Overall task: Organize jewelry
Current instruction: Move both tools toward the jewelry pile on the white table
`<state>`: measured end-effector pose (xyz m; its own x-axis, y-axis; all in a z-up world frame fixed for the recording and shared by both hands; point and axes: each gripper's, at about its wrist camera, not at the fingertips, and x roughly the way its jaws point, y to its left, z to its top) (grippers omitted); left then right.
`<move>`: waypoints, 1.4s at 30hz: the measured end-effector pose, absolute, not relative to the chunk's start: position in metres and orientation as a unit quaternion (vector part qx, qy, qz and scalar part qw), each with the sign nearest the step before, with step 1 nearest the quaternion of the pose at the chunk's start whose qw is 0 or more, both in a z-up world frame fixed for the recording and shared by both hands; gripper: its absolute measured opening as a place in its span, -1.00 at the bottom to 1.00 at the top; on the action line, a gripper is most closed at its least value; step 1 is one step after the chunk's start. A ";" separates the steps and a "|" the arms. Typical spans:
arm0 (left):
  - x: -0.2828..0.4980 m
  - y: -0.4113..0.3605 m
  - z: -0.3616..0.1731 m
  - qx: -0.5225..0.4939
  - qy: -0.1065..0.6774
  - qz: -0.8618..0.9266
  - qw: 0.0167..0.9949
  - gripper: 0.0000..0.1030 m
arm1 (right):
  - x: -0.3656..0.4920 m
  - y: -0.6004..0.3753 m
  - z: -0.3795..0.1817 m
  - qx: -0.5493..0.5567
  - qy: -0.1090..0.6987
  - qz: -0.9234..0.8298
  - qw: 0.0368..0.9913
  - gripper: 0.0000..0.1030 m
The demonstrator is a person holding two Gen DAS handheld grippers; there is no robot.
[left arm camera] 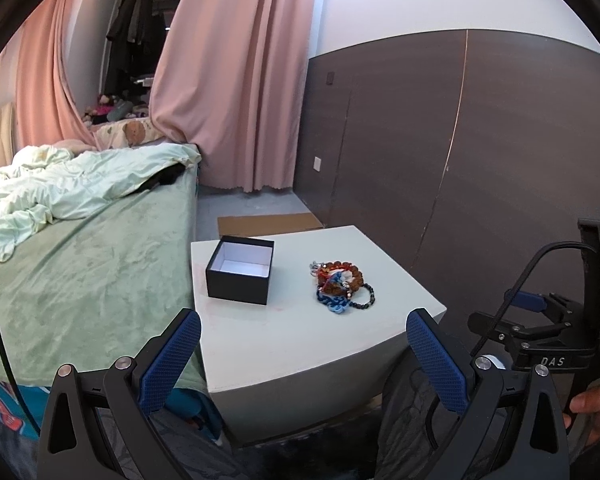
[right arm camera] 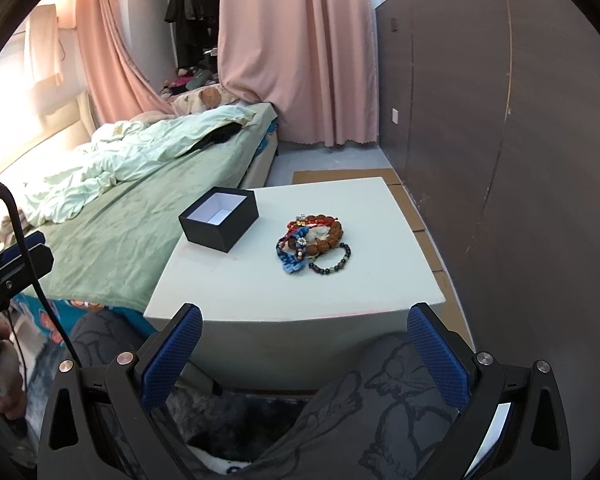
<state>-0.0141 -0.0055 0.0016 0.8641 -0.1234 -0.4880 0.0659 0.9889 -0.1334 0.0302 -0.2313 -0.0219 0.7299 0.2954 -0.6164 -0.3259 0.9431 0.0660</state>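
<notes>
Holding both grippers, left gripper [left arm camera: 303,354] and right gripper [right arm camera: 305,350], wide open and empty, lift one bracelet [right arm camera: 332,261] off the pile [right arm camera: 314,244] into the box [right arm camera: 219,224].

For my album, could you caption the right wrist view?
Open right gripper faces a bracelet pile beside an empty black box.
</notes>
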 end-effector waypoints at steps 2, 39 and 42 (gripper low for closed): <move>-0.013 -0.004 0.000 -0.056 0.260 -0.050 0.963 0.99 | 0.029 -0.235 -0.023 -0.014 0.326 0.172 0.929 1.00; -0.008 -0.008 -0.002 -0.061 0.250 -0.075 0.963 0.99 | 0.030 -0.259 -0.023 0.032 0.322 0.173 0.930 1.00; -0.004 -0.006 -0.004 -0.063 0.255 -0.072 0.962 0.99 | 0.035 -0.262 -0.023 0.035 0.323 0.172 0.930 1.00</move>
<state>-0.0042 -0.0063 -0.0035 0.8602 -0.1700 -0.4808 0.1057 0.9817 -0.1581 0.0352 -0.2620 -0.0234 0.7318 0.3433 -0.5888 -0.2983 0.9381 0.1761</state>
